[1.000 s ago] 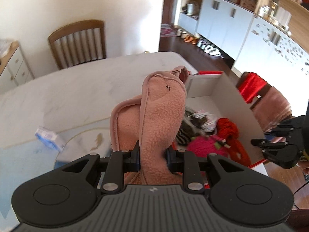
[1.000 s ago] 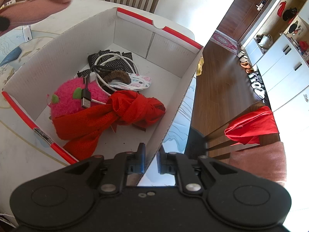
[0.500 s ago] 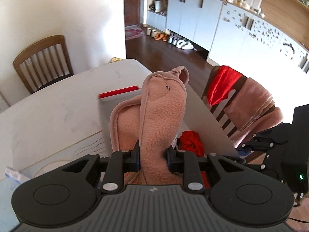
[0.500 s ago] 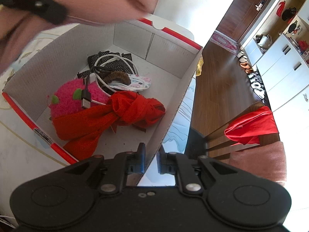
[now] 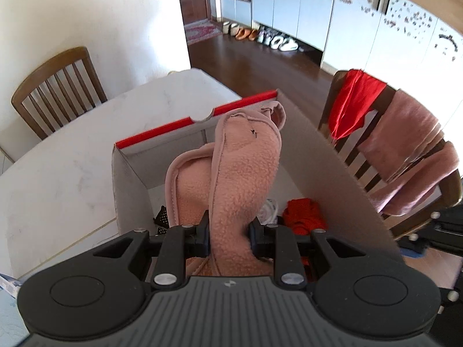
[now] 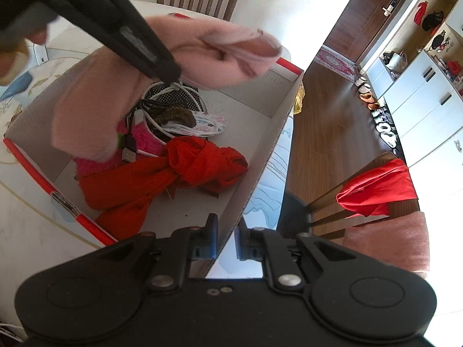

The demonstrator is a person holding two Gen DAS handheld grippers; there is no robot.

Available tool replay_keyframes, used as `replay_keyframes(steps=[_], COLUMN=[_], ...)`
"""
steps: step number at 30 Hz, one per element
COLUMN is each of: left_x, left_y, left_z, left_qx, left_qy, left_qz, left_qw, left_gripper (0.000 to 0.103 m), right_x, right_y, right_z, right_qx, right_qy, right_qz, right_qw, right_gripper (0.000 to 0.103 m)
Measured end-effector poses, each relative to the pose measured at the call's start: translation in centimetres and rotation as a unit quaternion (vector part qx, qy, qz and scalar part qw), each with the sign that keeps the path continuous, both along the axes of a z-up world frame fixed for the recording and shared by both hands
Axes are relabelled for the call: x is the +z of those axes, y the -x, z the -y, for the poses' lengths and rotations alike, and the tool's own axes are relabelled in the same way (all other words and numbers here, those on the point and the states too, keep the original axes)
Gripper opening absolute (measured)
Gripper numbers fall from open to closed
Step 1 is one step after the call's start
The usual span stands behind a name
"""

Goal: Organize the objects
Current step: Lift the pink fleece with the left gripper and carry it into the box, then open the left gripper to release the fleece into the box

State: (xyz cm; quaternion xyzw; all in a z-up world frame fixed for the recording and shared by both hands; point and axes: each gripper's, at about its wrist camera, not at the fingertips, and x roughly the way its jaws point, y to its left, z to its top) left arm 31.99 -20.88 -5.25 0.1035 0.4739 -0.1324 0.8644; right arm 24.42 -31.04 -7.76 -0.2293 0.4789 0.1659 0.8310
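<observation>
My left gripper [image 5: 229, 232] is shut on a pink fleece cloth [image 5: 243, 173] and holds it above the open cardboard box [image 5: 130, 199] with red-edged flaps. In the right wrist view the pink cloth [image 6: 225, 55] hangs over the box's middle, pinched by the left gripper's black fingers [image 6: 144, 49]. My right gripper [image 6: 225, 240] is shut on the box's near right wall [image 6: 260, 170]. Inside lie a knotted red cloth [image 6: 185, 170], a bright pink fuzzy item [image 6: 144, 141], white and black cables [image 6: 173, 98], a brown hair tie and a dotted black cloth.
The box stands on a white marble table [image 5: 72, 156]. A wooden chair [image 5: 58, 86] is behind the table. Another chair [image 5: 390, 150] draped with red and pink cloths stands right of the box. A small white device [image 6: 40, 55] lies on the table left of the box.
My left gripper has carried the pink cloth rightward from beside the box to over its inside. The right gripper has kept its hold on the box wall.
</observation>
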Motion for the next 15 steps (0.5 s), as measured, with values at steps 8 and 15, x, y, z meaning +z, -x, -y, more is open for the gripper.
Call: replay_keyframes(steps=[8,15], left_x=[-2.6,-3.6], left_y=[-1.6,-2.0], left_z=[0.1,-0.1], left_qx=[-0.005,-0.009], left_qy=[-0.036,-0.036], left_qz=[-0.031,-0.049], left_qw=[0.9989,0.9981], left_gripper=[0.022,0.027], right_x=[0.0,0.0], right_y=[0.0,-0.1], right_z=[0.0,0.0], right_qx=[-0.001,-0.001], right_qy=[0.0,-0.002], right_qz=[0.0,-0.002], right_qw=[1.0,1.0], right_gripper=[0.011,0.011])
